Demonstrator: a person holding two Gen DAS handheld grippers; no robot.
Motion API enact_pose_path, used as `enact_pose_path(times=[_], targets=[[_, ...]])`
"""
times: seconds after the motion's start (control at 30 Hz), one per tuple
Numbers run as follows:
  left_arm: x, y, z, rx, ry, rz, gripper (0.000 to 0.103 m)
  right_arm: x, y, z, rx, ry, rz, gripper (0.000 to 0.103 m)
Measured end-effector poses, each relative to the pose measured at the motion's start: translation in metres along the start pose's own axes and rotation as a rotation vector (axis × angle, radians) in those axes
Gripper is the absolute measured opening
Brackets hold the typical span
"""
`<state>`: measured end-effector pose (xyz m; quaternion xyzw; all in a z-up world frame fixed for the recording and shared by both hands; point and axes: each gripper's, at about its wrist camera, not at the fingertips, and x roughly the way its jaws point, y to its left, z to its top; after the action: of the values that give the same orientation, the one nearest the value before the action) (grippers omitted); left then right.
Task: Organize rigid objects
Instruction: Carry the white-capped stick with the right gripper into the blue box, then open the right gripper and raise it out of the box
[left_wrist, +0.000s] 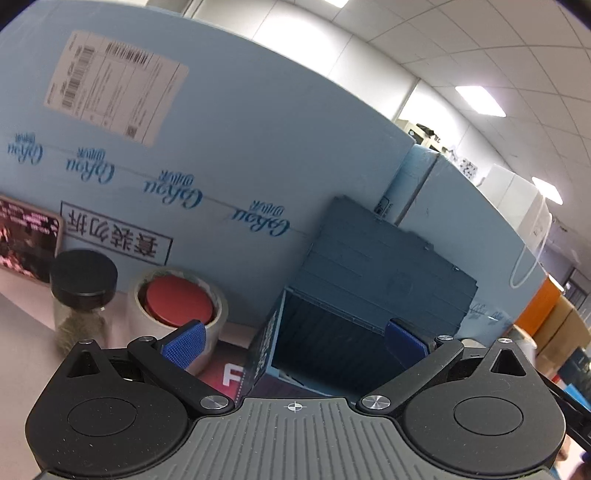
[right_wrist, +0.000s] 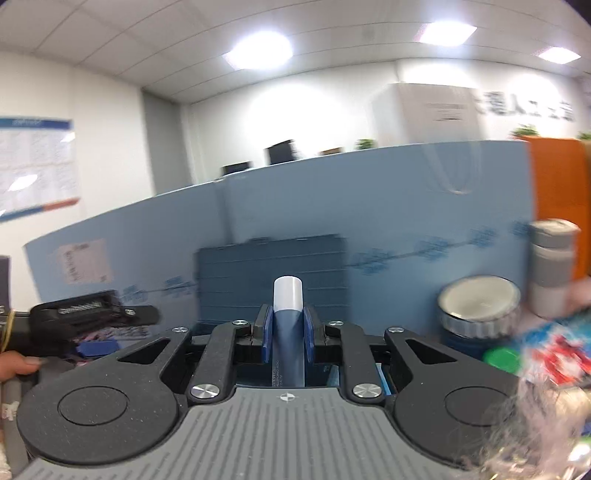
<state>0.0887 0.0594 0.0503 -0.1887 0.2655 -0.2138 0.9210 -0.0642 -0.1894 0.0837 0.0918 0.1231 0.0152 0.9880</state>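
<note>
Office desk against a blue partition: right hand-held gripper (right_wrist: 288, 334) clamping a blue-and-white tube (right_wrist: 288, 317) upright, probably bound for the open dark storage box (left_wrist: 332, 332); left hand-held gripper (left_wrist: 293, 341) spread wide, empty.

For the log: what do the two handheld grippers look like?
Both match: the left gripper and right gripper have a ribbed grey body with a small crosshair mark, black round housings and linkage arms with silver screws, and blue textured fingers.

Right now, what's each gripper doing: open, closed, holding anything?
Left gripper: open, holding nothing.
Right gripper: closed on a blue tube with a white cap.
</note>
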Motion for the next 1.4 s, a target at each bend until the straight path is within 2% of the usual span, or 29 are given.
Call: enact_pose_path(times=[0.07, 0.17, 0.27, 0.43, 0.67, 0.8, 0.9, 1.27, 1.33, 1.4], targets=[[-0.001, 0.000, -0.001, -0.002, 0.002, 0.002, 0.103, 0.016, 0.004, 0.003, 0.034, 0.011, 0.052, 0.016], [-0.002, -0.001, -0.003, 0.000, 0.008, -0.018, 0.103, 0.042, 0.008, 0.002, 0.068, 0.019, 0.082, 0.016], [-0.002, -0.001, -0.005, -0.006, 0.021, -0.044, 0.103, 0.065, 0.020, -0.006, -0.008, 0.019, 0.044, 0.016], [0.003, -0.002, -0.006, -0.006, 0.037, -0.053, 0.103, 0.095, 0.040, -0.026, -0.212, 0.033, -0.007, 0.016], [0.004, -0.005, -0.006, 0.006, 0.049, -0.073, 0.103, 0.120, 0.043, -0.040, -0.284, 0.136, 0.009, 0.016], [0.006, -0.007, -0.007, 0.012, 0.060, -0.084, 0.103, 0.130, 0.041, -0.039, -0.245, 0.236, 0.067, 0.016], [0.006, -0.008, -0.007, 0.013, 0.061, -0.088, 0.103, 0.134, 0.042, -0.037, -0.228, 0.279, 0.083, 0.016], [0.005, -0.010, -0.007, 0.020, 0.063, -0.098, 0.103, 0.137, 0.044, -0.035, -0.177, 0.335, 0.050, 0.017], [0.005, -0.011, -0.007, 0.024, 0.064, -0.101, 0.103, 0.135, 0.042, -0.034, -0.166, 0.331, 0.048, 0.020], [0.005, -0.012, -0.008, 0.029, 0.064, -0.105, 0.103, 0.131, 0.041, -0.033, -0.150, 0.322, 0.040, 0.032]])
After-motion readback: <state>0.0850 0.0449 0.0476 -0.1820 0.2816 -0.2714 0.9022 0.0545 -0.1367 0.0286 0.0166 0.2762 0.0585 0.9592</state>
